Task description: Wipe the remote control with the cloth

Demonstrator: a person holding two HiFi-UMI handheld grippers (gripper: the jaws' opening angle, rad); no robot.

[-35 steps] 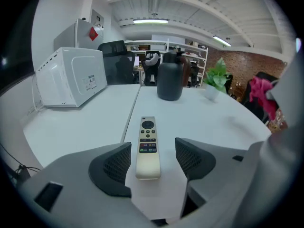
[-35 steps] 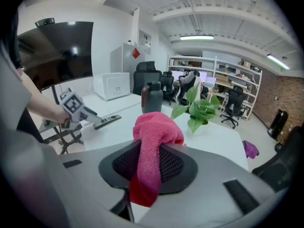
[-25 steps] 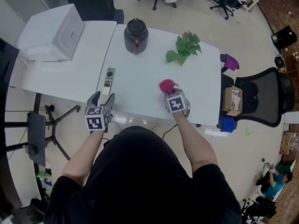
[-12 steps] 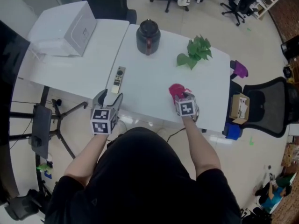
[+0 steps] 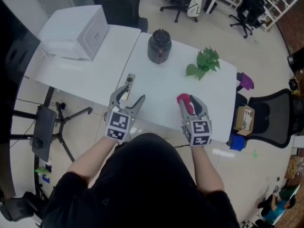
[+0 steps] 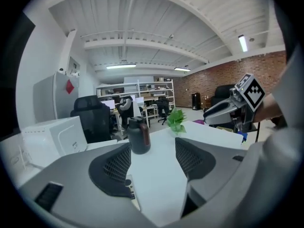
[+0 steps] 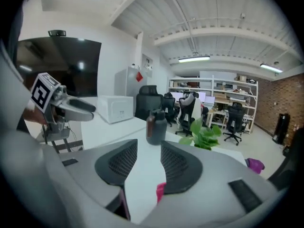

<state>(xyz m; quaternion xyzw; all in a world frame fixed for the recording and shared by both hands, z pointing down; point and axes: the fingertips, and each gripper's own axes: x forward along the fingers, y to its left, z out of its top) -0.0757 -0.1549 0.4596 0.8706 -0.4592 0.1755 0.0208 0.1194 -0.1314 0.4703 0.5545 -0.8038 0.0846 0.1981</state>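
Jaws stood apart on my left hand-held gripper (image 5: pixel 130 95), nothing between the pads, and it hung above the near edge of the desk (image 5: pixel 161 87). My right hand-held gripper (image 5: pixel 192 106) hung at about the same nearness. Its jaws had just been opening and stood apart too, and they pressed on nothing.

Just past the left one lay the remote (image 5: pixel 129 79), flat on the desk. Its near end showed under that gripper's left jaw and its long axis ran away from me, close to the line the gripper pointed along. Under the right gripper the pink cloth (image 5: pixel 183 100) lay bunched on the desk. It peeped out beside one jaw, and the pads were not on it.

So the cloth lay to the right of the remote, well apart from it, and each thing sat beneath its own hand: left nearer the remote, right nearer the cloth. I judged the wipe not yet begun. The right gripper would have to come down on the cloth and carry it leftward across the desk, then stroke along the remote's length.

Farther off stood a dark jug (image 5: pixel 159 46), a green plant (image 5: pixel 204 63) to its right, and a white box (image 5: pixel 78 30) at the far left.
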